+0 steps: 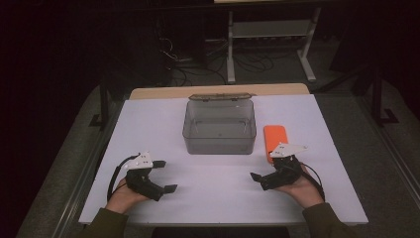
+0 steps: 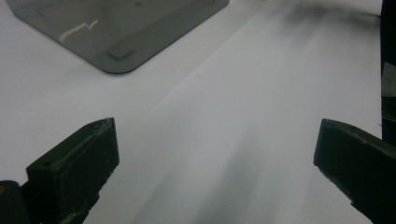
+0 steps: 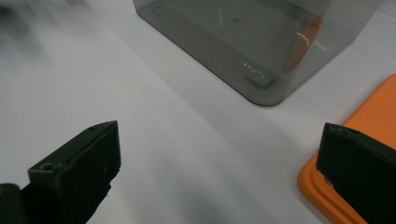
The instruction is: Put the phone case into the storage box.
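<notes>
A: Near edge first. Left gripper [image 1: 162,174] low on the white table [image 1: 158,124], jaws wide apart, nothing between them. Right gripper [image 1: 257,179] same: jaws spread, nothing held.

B: Which one's closer to the orange thing?

A: The right, clearly. The orange lid [image 1: 275,141] lies flat just beyond the right gripper, partly tucked under its grey plate in the high view. In the right gripper view the orange lid [image 3: 369,140] sits right by one jaw, near touching, though contact can't be confirmed.

B: Long axis?

A: Runs away from the person, near to far, parallel to the side wall of the box. So the lid is ahead of the right gripper and slightly outboard; the jaws currently point inward toward table centre, so a turn of the hand looks needed before closing across the short side. That's a guess.

B: And the box?

A: Smoky clear box [image 1: 220,126] mid-table, farther back, open, looks empty. The lid lies just beside its right wall, a thin gap between. The left gripper view catches a box corner [image 2: 116,42], well apart from the left jaws.

B: Counts?

A: Two grippers, one lid, one box, one table.
</notes>
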The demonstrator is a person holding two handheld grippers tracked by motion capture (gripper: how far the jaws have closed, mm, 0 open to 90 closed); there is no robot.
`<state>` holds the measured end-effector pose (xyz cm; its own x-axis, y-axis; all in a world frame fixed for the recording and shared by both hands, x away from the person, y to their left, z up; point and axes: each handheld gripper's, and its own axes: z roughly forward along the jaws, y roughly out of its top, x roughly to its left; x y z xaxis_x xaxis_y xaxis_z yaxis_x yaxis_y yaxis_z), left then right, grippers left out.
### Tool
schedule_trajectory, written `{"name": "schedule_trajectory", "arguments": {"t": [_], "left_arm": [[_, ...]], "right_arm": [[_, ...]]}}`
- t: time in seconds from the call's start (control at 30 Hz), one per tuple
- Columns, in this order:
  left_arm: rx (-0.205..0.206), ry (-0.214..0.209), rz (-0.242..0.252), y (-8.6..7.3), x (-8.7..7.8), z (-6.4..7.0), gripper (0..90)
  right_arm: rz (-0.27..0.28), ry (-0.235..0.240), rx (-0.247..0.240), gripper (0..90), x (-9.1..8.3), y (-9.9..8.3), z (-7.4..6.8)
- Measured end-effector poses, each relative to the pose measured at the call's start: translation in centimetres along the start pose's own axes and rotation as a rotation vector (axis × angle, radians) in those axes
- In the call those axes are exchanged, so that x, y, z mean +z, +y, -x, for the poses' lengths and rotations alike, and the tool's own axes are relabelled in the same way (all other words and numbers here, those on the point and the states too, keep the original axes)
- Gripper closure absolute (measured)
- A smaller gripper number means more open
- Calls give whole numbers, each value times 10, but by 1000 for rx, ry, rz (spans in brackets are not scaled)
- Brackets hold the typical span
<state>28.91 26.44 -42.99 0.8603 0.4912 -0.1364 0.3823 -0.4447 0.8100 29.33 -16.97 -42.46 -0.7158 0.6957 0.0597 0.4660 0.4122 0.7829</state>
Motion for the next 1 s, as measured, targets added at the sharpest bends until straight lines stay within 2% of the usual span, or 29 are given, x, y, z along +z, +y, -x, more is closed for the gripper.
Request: {"name": "schedule_trajectory", "arguments": {"t": [0.23,0.43,0.57,0.6,0.63,0.7,0.77,0.8,0.83,0.9,1.0], "left_arm": [[-6,1,0,0,0,-1,0],[-3,2,5,2,0,-1,0],[0,2,4,2,0,1,0],[0,3,5,2,0,1,0],[-1,2,7,2,0,1,0],[-1,2,8,2,0,1,0],[-2,4,8,2,0,0,0],[-5,4,10,2,-1,0,0],[-6,7,11,2,-1,0,0],[-6,8,10,2,-1,-1,0],[-9,9,7,2,-1,-1,0]], "right_arm": [[-20,-12,5,13,4,7,8],[-29,-14,23,87,2,13,19],[-33,-7,47,193,0,17,28],[-35,-9,55,233,1,18,30],[-41,-11,63,312,1,21,34],[-44,-13,64,336,2,22,35],[-58,-22,72,454,6,25,41],[-58,-22,72,454,6,25,41],[-75,-40,72,524,9,27,44],[-79,-46,74,553,10,27,45],[-109,-59,75,708,15,30,49]]}}
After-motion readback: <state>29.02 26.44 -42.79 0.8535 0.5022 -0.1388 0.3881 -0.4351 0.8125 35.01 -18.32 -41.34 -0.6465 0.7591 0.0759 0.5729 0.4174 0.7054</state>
